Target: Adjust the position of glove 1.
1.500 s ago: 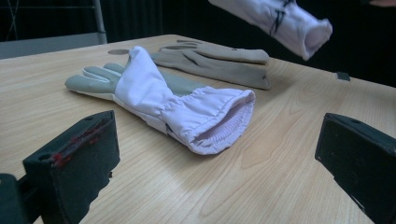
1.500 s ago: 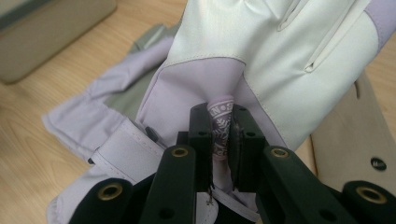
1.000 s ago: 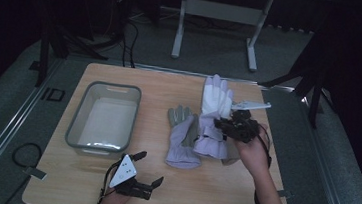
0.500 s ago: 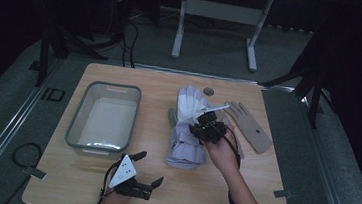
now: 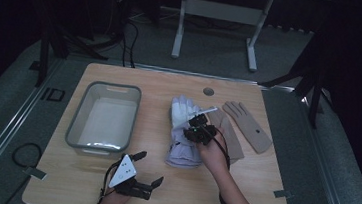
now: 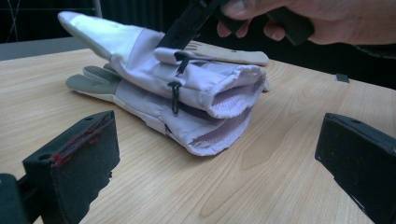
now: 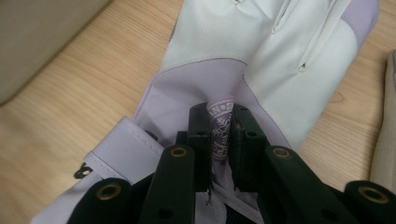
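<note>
The right tool (image 7: pixel 219 135), pinching the upper lilac glove (image 5: pixel 184 115), has carried it leftward onto the lower glove (image 6: pixel 187 123) at frame centre. Stacked, it seems ready for release. The left tool (image 5: pixel 148 168) rests open, low in the frame.

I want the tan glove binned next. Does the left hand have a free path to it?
Probably not: the stacked lilac gloves and the right tongs gripping them lie between the left tongs and the tan glove.

Lilac-and-white glove (image 5: pixel 183 125) pinched at its back, lying atop its matching glove (image 6: pixel 154 109), fingers away, cuffs open, mid-table
</note>
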{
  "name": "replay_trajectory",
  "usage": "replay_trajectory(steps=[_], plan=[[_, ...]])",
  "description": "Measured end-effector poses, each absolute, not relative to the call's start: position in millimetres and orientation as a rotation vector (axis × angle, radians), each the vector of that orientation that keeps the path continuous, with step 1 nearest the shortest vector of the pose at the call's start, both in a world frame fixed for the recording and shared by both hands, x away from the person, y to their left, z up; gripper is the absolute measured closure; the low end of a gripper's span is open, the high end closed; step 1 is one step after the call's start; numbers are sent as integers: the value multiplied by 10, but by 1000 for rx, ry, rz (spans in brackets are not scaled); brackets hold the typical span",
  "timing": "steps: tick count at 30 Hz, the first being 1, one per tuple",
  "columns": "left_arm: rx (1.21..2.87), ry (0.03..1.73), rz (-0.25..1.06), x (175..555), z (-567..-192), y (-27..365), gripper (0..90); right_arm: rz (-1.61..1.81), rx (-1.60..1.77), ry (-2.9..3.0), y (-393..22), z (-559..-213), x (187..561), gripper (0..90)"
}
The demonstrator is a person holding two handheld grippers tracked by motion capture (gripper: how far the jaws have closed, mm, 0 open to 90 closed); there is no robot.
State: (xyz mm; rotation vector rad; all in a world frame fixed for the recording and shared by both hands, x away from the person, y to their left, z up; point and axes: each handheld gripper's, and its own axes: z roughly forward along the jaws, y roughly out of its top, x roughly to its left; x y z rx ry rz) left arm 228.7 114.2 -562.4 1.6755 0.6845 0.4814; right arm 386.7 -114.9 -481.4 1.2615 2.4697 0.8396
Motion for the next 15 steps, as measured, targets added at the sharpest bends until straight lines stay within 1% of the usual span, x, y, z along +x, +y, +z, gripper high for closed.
replay_trajectory(steps=[6,15], plan=[[1675,686,480,2288,-5624,1144,0,820,1277,2478,-1119,-4965,3881,791],[1676,691,483,2289,-5623,1143,0,825,1221,2521,-1239,-4970,3806,788]])
